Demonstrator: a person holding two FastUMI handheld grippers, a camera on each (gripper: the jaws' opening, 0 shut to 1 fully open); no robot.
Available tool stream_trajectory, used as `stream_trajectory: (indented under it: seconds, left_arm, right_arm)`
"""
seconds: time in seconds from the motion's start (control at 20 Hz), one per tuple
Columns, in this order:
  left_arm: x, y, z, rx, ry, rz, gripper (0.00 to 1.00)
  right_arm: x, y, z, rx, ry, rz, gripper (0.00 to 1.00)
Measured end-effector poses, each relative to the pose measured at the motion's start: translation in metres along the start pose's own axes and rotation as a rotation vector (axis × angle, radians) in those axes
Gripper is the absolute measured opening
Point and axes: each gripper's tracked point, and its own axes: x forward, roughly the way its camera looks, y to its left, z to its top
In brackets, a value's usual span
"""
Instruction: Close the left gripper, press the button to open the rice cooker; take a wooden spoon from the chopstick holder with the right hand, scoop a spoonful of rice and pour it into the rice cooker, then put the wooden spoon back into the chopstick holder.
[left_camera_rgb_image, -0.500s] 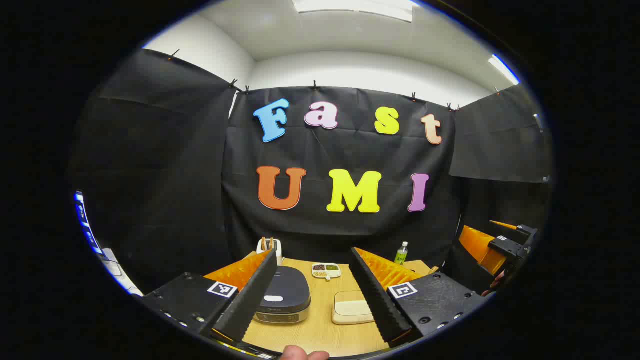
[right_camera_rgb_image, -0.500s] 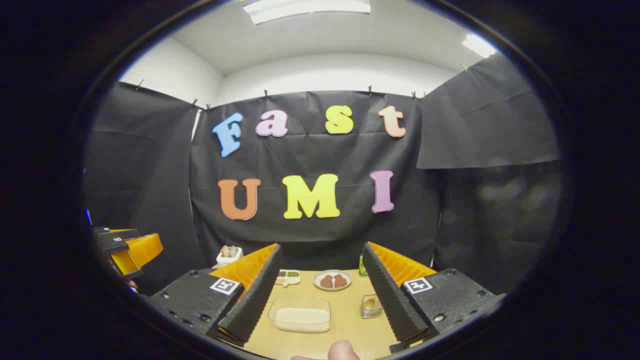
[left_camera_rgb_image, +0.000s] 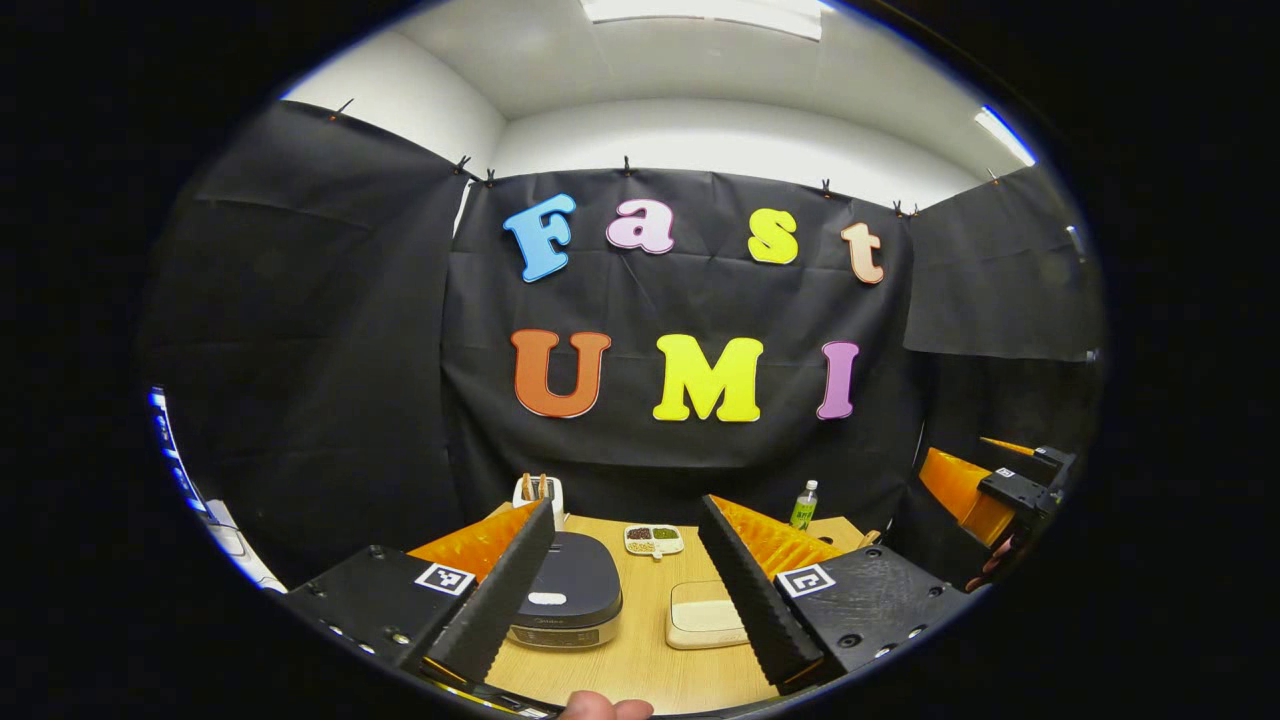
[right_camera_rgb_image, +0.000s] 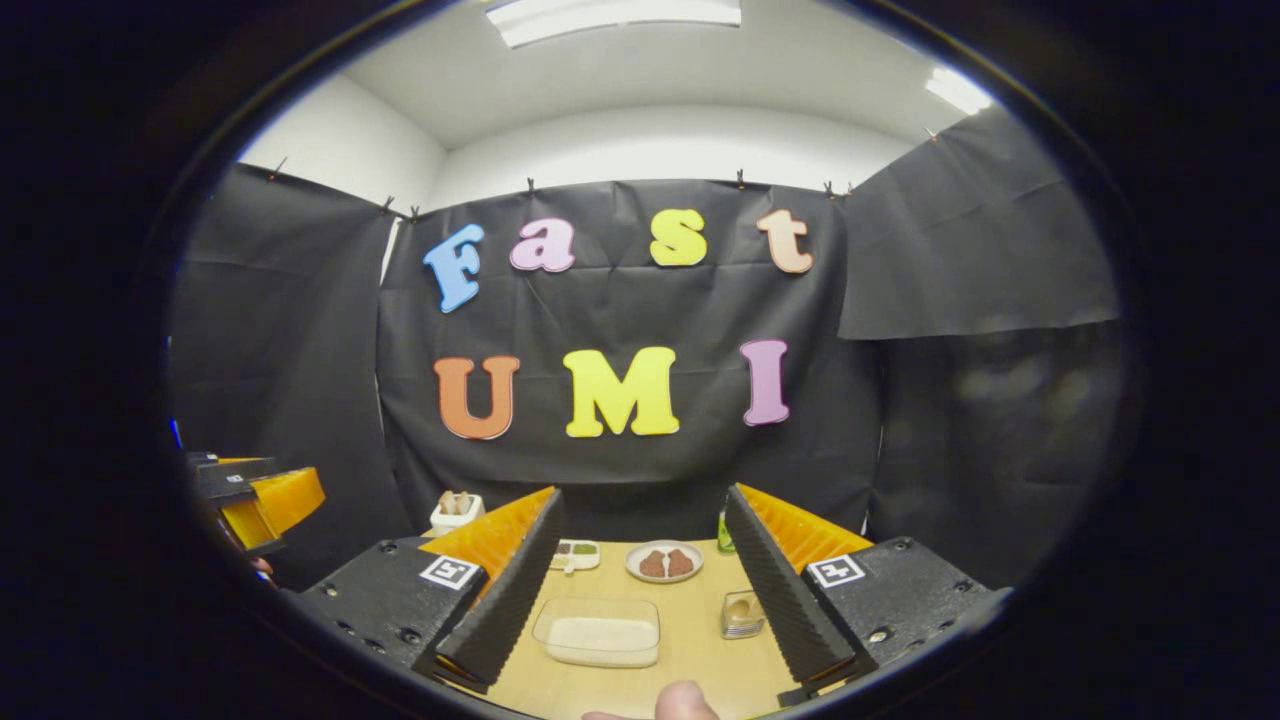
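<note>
- Barely anything differs from half a second ago: the left gripper view sits a touch higher, so the rice cooker and booth wall have slid slightly downward; the right gripper view is almost unchanged.
- So no step has started, I judge: the cooker lid is down and its pale button untouched.
- Left gripper hangs above the table, fingers spread wide with nothing between them; it must close before pressing.
- Right gripper is likewise wide apart and empty, above the tray of rice.
- Rice cooker stands on the table's left part, front panel facing the camera, seen just inside the left gripper's left finger.
- Chopstick holder stands behind the cooker at the table's far edge; wooden handles rise from it, long axis roughly upright, ends pointing up. Which one is the spoon I cannot tell.
- Right gripper is well apart from that holder.
</note>
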Motion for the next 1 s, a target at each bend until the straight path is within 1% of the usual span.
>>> stream_trajectory:
  seconds: [0.3, 0.7, 1.0]
  left_arm:
    - [-0.003, 0.004, -0.001, -0.001, -0.002, 0.009, 0.94]
    - [-0.011, 0.012, -0.009, 0.012, -0.001, 0.018, 0.94]
    - [-0.014, 0.012, -0.026, -0.004, 0.024, 0.010, 0.94]
  right_arm:
    - [0.000, -0.002, -0.003, -0.007, 0.002, -0.014, 1.00]
    - [-0.012, -0.004, -0.007, -0.018, 0.014, -0.030, 1.00]
    - [-0.023, -0.008, -0.006, -0.068, 0.000, -0.048, 1.00]
